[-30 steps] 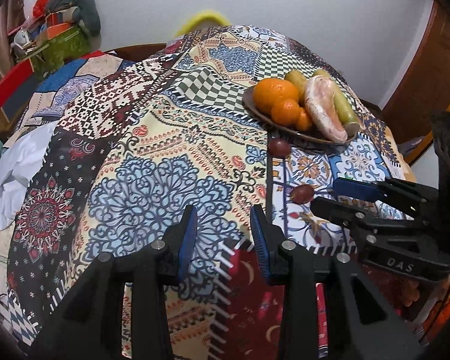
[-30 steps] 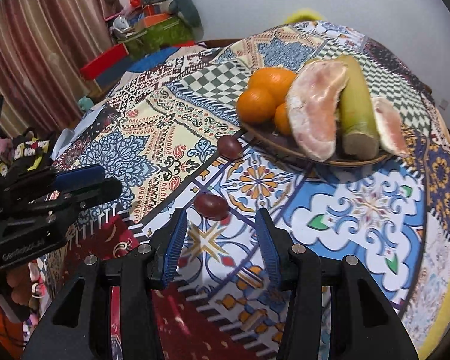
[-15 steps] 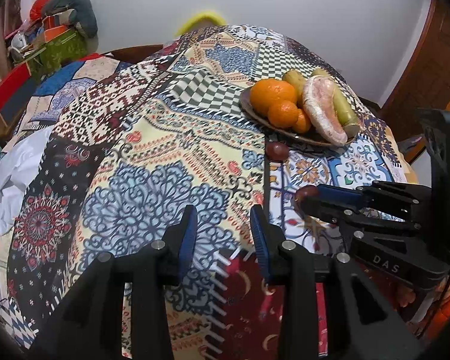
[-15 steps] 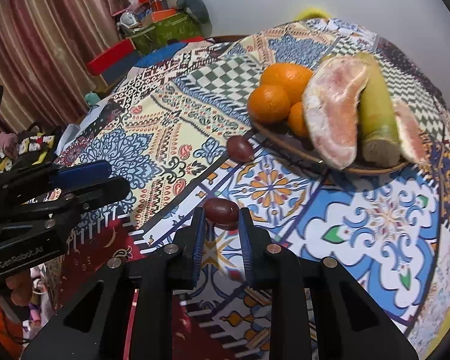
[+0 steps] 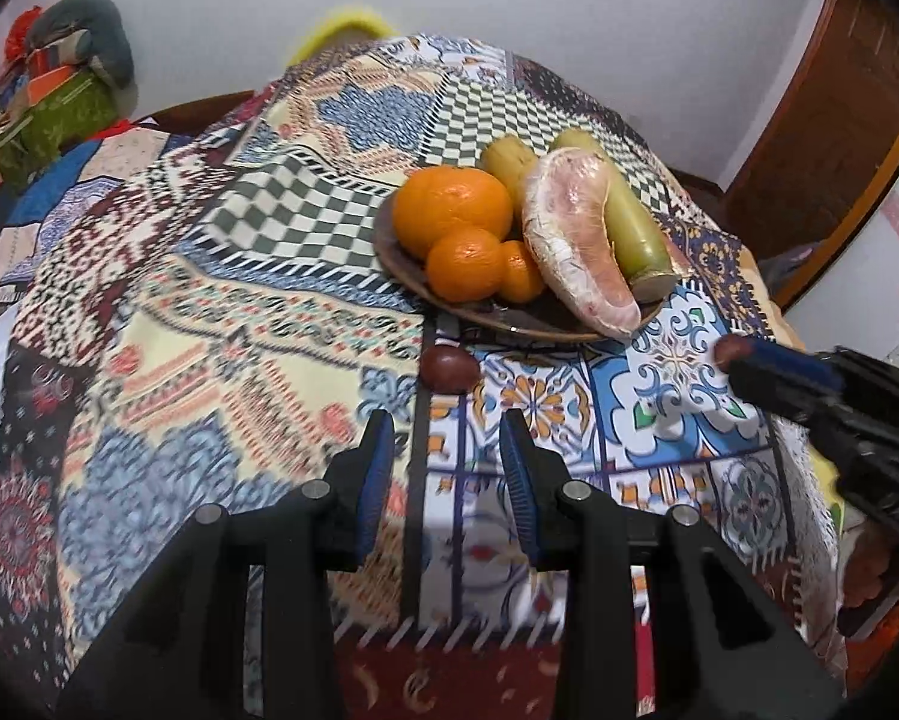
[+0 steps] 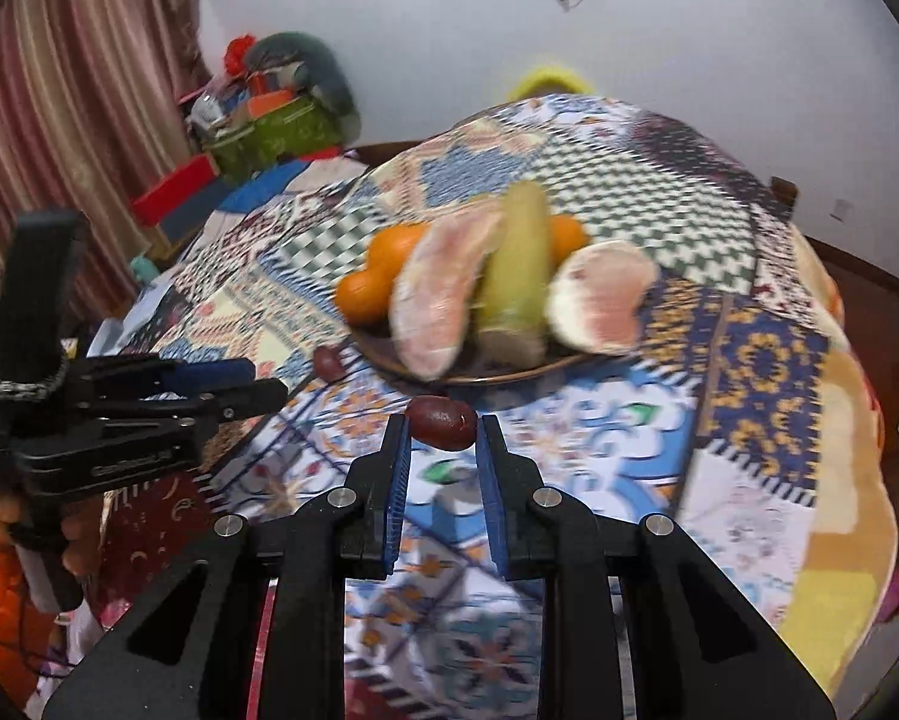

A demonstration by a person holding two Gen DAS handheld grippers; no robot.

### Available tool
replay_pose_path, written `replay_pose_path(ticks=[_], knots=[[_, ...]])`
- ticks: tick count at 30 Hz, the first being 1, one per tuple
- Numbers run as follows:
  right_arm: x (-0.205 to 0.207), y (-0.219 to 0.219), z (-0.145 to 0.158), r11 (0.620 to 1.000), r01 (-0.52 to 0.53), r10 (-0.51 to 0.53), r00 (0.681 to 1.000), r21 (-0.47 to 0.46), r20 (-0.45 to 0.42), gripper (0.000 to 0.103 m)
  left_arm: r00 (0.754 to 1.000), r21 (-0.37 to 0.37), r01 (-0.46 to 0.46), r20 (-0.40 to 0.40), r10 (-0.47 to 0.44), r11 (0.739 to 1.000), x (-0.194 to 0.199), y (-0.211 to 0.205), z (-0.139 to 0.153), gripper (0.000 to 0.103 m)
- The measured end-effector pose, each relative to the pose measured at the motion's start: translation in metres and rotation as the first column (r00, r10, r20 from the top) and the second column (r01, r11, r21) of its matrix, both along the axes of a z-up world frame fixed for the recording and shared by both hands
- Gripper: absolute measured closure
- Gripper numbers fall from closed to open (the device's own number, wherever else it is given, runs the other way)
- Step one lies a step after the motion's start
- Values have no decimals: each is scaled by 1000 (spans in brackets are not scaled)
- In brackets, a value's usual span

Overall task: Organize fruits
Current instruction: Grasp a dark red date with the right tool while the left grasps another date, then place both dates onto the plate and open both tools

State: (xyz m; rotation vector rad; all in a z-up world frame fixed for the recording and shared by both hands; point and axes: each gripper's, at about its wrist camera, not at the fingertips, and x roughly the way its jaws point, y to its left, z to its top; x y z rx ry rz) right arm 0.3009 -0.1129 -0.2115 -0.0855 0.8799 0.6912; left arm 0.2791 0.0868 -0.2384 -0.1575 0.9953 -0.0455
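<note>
My right gripper [image 6: 441, 427] is shut on a dark red date [image 6: 440, 422] and holds it above the cloth just in front of the brown fruit plate [image 6: 497, 373]; it also shows in the left wrist view [image 5: 733, 354]. The plate [image 5: 404, 264] carries oranges [image 5: 452, 210], pomelo pieces [image 5: 575, 240] and a green stalk [image 5: 632, 225]. A second date [image 5: 449, 367] lies on the cloth by the plate's near rim. My left gripper [image 5: 443, 441] is open and empty, just short of that date.
The round table wears a patchwork patterned cloth [image 5: 221, 276] that falls away at the edges. Boxes and bags [image 5: 59, 102] are piled at the back left. A wooden door frame [image 5: 821, 138] stands at the right.
My right gripper has lifted the date off the cloth and carried it toward the plate. My left gripper has moved forward toward the second date.
</note>
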Motion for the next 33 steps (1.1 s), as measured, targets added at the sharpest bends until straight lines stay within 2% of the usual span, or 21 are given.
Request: replay_pose_path(ticks=[5,8,11,14,21,26,33], knots=[[11,-20,0,999,51,-51,999,15,-2,83,1000,44,27,-17,-27,999,21,-11,-9,68],[17,-22,-3,998,63,-63,998,21,-7,83,999,86,31,-24,-29,996,30,-14,-15,68],[20,-24,-4,998,62,-62,998,22,2,83,999,97,24,-34,-21,995,36,-12,-21,69],[22,-27,-3,998,65,-66,998,21,10,83,999,81,13,-31,-11,997,37,-8,-24,74],[27,-29,0,997,72,-72,997,38,14,83,1000,86,7,0,-7,996,29,-6,-16,75],[28,-24,6,997,59,-60,998,44,31,83,999,72,15,49,-18,997,24,-10,3,75],[30,-12,9,998,35,-37,998,49,40,83,996,61,44,76,-48,997,35,-25,11,75]])
